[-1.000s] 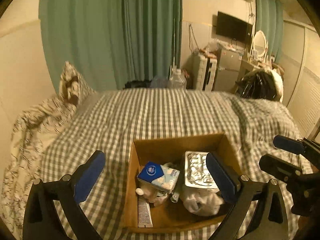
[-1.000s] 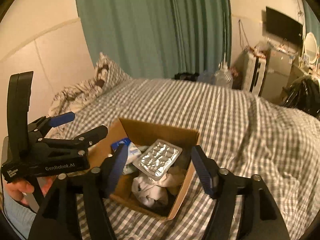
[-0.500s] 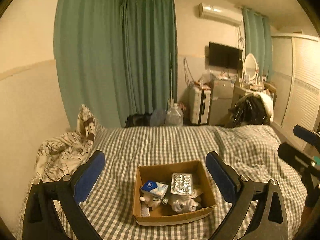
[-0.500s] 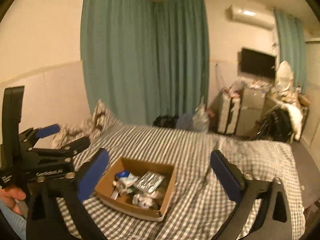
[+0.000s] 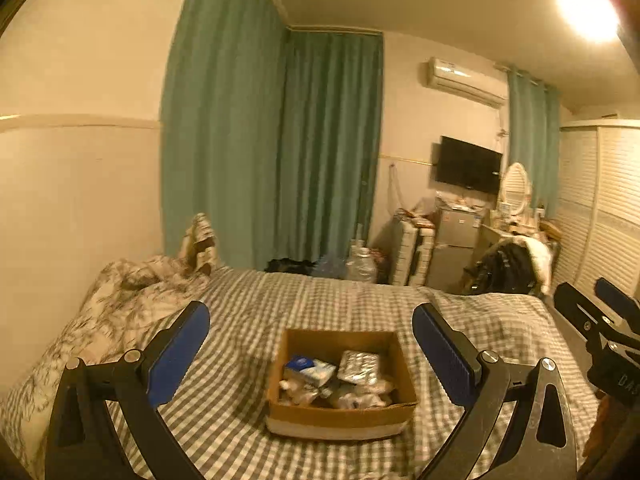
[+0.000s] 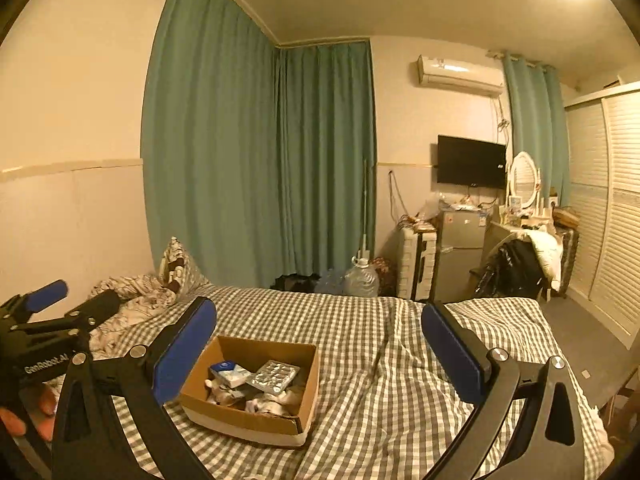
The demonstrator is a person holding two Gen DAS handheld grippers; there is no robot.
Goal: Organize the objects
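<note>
A cardboard box (image 5: 340, 414) sits on the checked bed (image 5: 256, 312). It holds a silver blister pack (image 5: 359, 366), a blue and white packet (image 5: 310, 370) and crumpled white items. My left gripper (image 5: 312, 344) is open and empty, well back from the box. My right gripper (image 6: 320, 344) is open and empty too, above the bed with the box (image 6: 248, 420) to its lower left. The blister pack (image 6: 278, 374) lies on top in that view. Each gripper shows at the edge of the other's view.
A patterned duvet and pillow (image 5: 132, 292) lie at the bed's left by the wall. Green curtains (image 5: 280, 140) hang behind. A water jug (image 6: 362, 280), drawers, small fridge (image 6: 460, 256), dressing table and chair with clothes (image 6: 520, 264) stand at the right. A wardrobe lines the right wall.
Both grippers have pulled up and back from the box, which now looks much smaller and farther away. Both stay open and empty. The box's contents have not moved.
</note>
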